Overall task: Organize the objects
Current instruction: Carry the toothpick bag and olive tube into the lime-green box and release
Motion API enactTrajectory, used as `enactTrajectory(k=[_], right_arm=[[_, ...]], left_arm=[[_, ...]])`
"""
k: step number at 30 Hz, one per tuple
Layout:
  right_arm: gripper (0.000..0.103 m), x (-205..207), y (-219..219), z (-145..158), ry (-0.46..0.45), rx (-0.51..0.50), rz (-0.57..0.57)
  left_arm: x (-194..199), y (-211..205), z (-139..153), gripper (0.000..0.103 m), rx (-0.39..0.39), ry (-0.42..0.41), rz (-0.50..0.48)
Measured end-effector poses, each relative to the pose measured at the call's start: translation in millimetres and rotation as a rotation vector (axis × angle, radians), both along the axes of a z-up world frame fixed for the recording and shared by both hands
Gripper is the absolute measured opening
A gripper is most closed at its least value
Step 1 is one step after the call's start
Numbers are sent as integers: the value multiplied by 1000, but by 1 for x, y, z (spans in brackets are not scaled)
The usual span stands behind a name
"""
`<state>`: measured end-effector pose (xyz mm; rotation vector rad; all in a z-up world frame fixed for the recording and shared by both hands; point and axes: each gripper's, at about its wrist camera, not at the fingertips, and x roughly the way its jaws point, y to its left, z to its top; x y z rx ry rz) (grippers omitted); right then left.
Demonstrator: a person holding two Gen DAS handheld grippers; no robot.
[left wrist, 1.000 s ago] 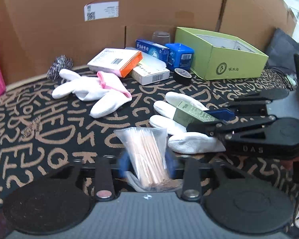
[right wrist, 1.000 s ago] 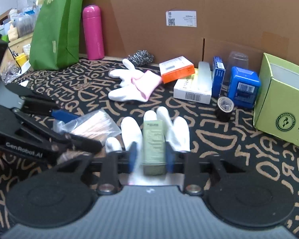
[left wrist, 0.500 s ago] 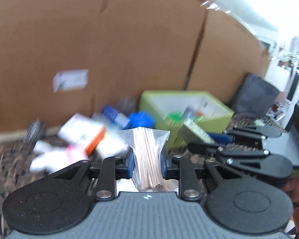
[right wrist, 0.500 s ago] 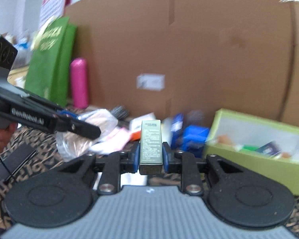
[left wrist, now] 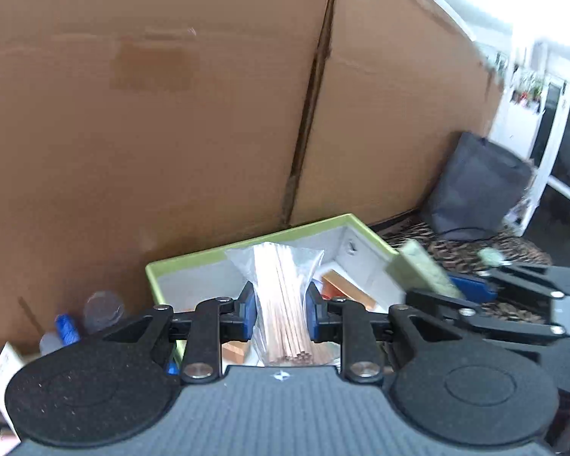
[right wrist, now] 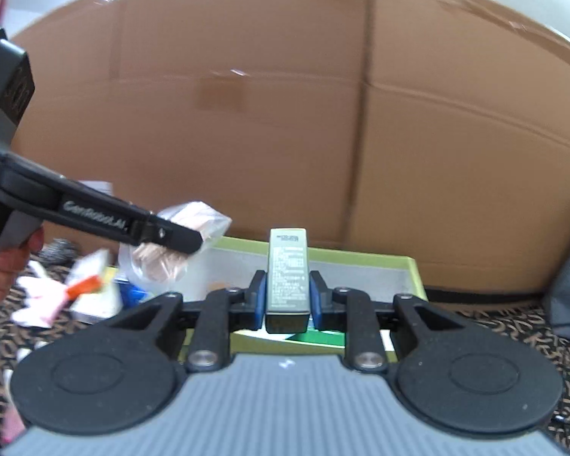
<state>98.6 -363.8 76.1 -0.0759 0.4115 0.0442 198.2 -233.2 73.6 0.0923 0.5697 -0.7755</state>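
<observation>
Patterned cloth [right wrist: 494, 326] covers the surface before cardboard wall [left wrist: 171, 114].

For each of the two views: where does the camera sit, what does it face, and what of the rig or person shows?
Left wrist: behind the left hand-held gripper, facing the green box and cardboard wall; it clamps a bag of sticks.
Right wrist: behind the right hand-held gripper, clamping a small olive carton; the person's hand shows at left.
Shared: the box, each other's gripper.
</observation>
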Motion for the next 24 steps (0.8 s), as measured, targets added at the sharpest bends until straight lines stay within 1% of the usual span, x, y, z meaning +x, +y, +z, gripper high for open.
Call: enactTrajectory(k=[3, 7, 10, 14, 15, 16, 17, 18, 19, 20, 21, 22, 23, 24], right_arm=[[22, 24, -22, -12, 32, -20, -52], [22, 58, -48, -33, 87, 2, -85], [22, 80, -57, -47, 118, 13, -93], [22, 96, -63, -64, 140, 18, -92], [23, 100, -64, -68, 144, 18, -93], [23, 104, -64, -73, 148, 13, -90], [31, 107, -65, -77, 152, 6, -89], [39, 109, -66, -81, 158, 0, -82], [46, 110, -66, -83, 167, 2, -63], [57, 109, -66, -83, 165, 20, -43], [63, 106, -66, -81, 159, 40, -22], [81, 102, -63, -78, 151, 42, -5], [91, 97, -58, -75, 131, 19, -11], [92, 90, -53, -71, 100, -20, -21]], left_arm=[[22, -22, -13, 26, 45, -6, 7], [45, -31, -33, 26, 85, 22, 7], [56, -36, -46, 26, 104, 39, 8], [69, -40, -61, 26, 114, 60, 12], [69, -39, -63, 31, 110, 58, 15], [70, -38, -66, 38, 104, 51, 27], [70, -38, -68, 71, 106, 46, 48], [70, -38, -69, 97, 122, 38, 85], [68, -37, -69, 98, 132, 16, 126], [64, -35, -66, 99, 118, -14, 139], [60, -32, -64, 100, 114, -32, 146], [56, -29, -60, 100, 112, -42, 153], [51, -25, -57, 100, 102, -49, 156], [46, -21, -53, 100, 89, -54, 158]])
